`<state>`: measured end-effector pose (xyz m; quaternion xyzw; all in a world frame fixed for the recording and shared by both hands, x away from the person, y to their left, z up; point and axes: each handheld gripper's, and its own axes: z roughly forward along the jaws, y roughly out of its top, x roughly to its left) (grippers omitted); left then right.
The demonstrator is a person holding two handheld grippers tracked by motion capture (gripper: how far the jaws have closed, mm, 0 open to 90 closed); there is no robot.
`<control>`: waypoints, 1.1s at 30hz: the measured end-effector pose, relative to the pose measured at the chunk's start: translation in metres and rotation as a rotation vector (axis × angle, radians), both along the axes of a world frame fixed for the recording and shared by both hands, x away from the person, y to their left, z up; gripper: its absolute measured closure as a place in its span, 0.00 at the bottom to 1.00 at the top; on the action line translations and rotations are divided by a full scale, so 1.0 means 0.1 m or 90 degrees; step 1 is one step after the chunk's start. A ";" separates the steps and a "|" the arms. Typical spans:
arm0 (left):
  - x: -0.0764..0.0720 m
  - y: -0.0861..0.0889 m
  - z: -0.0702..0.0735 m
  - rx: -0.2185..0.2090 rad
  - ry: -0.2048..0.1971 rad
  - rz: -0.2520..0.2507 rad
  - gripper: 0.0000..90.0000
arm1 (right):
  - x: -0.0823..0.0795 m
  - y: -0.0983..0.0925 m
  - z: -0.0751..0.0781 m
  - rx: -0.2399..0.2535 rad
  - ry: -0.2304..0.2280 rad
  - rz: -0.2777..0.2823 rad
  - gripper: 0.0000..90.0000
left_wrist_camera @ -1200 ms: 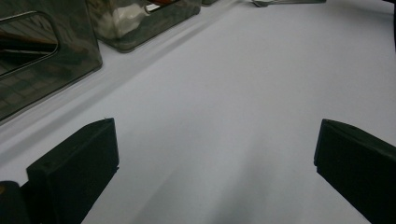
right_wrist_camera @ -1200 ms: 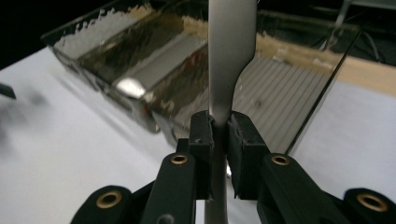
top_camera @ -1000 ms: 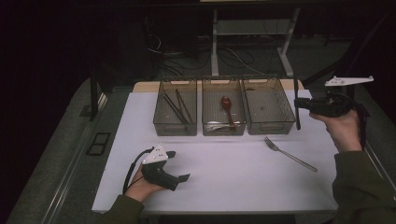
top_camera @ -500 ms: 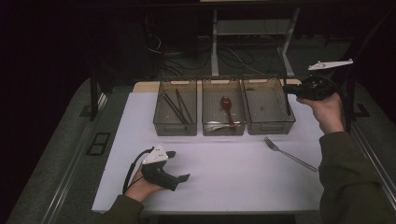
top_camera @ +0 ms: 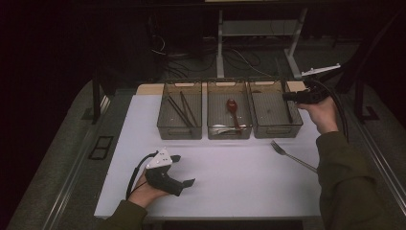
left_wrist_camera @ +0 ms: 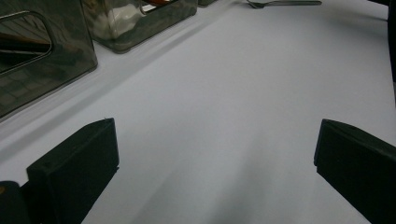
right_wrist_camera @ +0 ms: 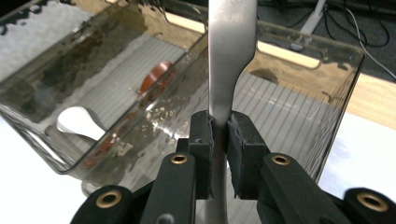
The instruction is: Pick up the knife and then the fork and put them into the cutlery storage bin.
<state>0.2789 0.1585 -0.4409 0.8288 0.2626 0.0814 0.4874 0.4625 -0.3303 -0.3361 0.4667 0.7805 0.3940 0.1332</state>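
A right gripper point(right_wrist_camera: 220, 140) clamps the flat handle of a piece of metal cutlery point(right_wrist_camera: 229, 60) above the rightmost of three clear plastic bins point(top_camera: 275, 108) at the far edge of a white table point(top_camera: 230, 182); its working end is cut off at the top of the right gripper view, so whether it is a knife, fork or spoon cannot be told. In the high view it is a thin dark line hanging into the bin below the right hand. Its long axis runs straight away from the jaws and crosswise to them. The left gripper point(top_camera: 184, 170) rests on the near side of the table, jaws wide apart with nothing between them. A fork point(top_camera: 293, 155) lies on the table near the right sleeve, tines toward the bins. The middle bin holds a reddish spoon point(top_camera: 231, 106); the left bin's dark sticks point(top_camera: 181, 109) are hard to identify
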 end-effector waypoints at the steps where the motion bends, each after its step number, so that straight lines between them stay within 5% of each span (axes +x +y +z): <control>1: 0.00 0.00 0.00 0.002 -0.001 -0.002 0.00 | 0.01 0.00 -0.02 -0.004 0.003 -0.003 0.89; 17: -0.01 -0.02 0.00 0.000 0.001 -0.004 0.00 | 0.16 0.10 -0.34 -0.091 0.082 -0.006 0.89; 33: -0.02 -0.03 0.00 0.004 0.003 -0.014 0.00 | 0.25 0.21 -0.53 -0.136 0.141 -0.012 0.88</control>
